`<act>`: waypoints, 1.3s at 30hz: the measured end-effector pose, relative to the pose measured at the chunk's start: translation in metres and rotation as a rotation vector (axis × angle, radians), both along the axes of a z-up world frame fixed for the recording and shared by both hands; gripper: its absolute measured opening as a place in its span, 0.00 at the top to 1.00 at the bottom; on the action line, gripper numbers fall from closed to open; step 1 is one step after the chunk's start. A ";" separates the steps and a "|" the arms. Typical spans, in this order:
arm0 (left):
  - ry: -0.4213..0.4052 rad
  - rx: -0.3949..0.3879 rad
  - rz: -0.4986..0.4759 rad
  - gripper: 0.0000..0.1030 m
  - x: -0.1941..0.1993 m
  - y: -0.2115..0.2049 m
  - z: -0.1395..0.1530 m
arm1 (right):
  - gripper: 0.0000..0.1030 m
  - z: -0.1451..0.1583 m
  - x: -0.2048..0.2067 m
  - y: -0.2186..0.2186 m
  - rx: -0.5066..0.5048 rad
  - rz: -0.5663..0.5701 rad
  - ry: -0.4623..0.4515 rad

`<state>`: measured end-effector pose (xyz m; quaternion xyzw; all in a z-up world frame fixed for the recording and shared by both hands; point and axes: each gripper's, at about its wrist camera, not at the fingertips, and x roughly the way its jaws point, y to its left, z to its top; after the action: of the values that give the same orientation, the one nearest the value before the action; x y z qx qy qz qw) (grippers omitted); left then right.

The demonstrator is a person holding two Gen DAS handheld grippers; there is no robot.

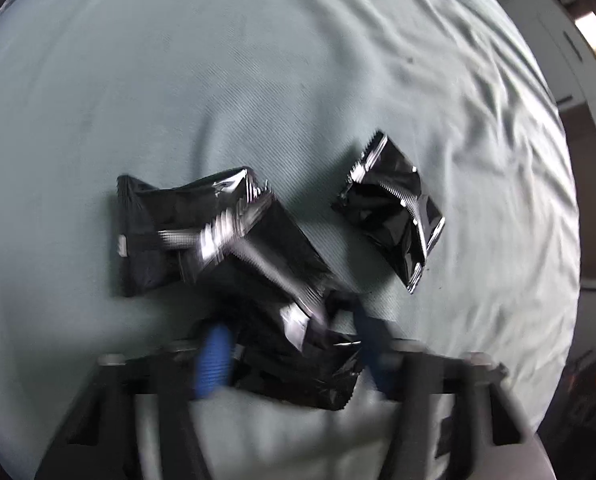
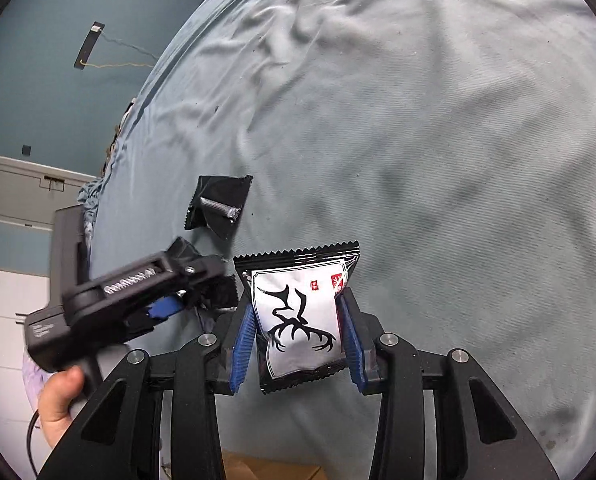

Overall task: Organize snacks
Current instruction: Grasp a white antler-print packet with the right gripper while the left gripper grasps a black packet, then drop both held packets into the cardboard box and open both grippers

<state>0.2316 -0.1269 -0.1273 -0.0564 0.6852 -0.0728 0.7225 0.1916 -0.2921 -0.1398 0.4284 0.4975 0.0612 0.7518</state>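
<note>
A wrinkled pale blue-grey cloth point(image 1: 258, 80) covers the desk, with a teal wall and white cabinets beyond its edge in the right wrist view.

The snacks are small foil packets. The right gripper point(image 2: 300, 340) pinches one of them, the deer packet point(image 2: 300, 320), white-faced with a black antler design: its blue pads press in on both side edges, and the packet stands upright between the jaws with its crimped top edge pointing away from the camera, lifted off the cloth. The other packets show their black backs. In the left wrist view a pile of black packets point(image 1: 218, 236) lies overlapped just ahead of the left gripper point(image 1: 290, 360), and a lone black packet point(image 1: 394, 216) lies apart to the right of the pile, its long axis slanting from upper left to lower right.

The left gripper's jaws are spread, with the nearest packet of the pile lying between the two blue pads point(image 1: 214, 360); the picture is blurred there, so I cannot tell whether either pad touches it.

In the right wrist view the left gripper point(image 2: 166, 308) sits low on the left, held by a hand point(image 2: 60, 404), with a black packet point(image 2: 218, 206) on the cloth beyond it. The pile lies to the left of the held packet and nearer the left gripper. If the deer packet is meant to join that group, the right gripper would probably carry it leftward and set it down flat.
</note>
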 end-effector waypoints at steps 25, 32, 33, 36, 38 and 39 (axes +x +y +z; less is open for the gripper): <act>-0.325 -0.343 -0.209 0.94 -0.193 0.121 0.210 | 0.63 0.050 -0.112 -0.016 0.012 -0.081 -0.124; -0.413 -0.261 -0.405 0.83 -0.267 0.126 0.161 | 0.63 0.069 -0.141 -0.003 0.057 0.014 -0.229; -0.381 -0.217 -0.390 0.78 -0.268 0.127 0.147 | 0.63 0.071 -0.142 0.002 0.040 0.036 -0.233; -0.244 -0.133 -0.400 0.74 -0.262 0.122 0.121 | 0.63 0.079 -0.146 0.009 0.010 0.084 -0.256; -0.257 -0.157 -0.391 0.50 -0.258 0.124 0.126 | 0.63 0.085 -0.151 0.019 0.004 0.145 -0.283; -0.295 -0.159 -0.370 0.40 -0.257 0.127 0.134 | 0.63 0.087 -0.151 0.024 0.002 0.173 -0.297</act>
<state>-0.0249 0.0001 0.0066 0.0247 0.5631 -0.2649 0.7824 0.0402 -0.2685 -0.0525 0.3708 0.4158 0.1888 0.8087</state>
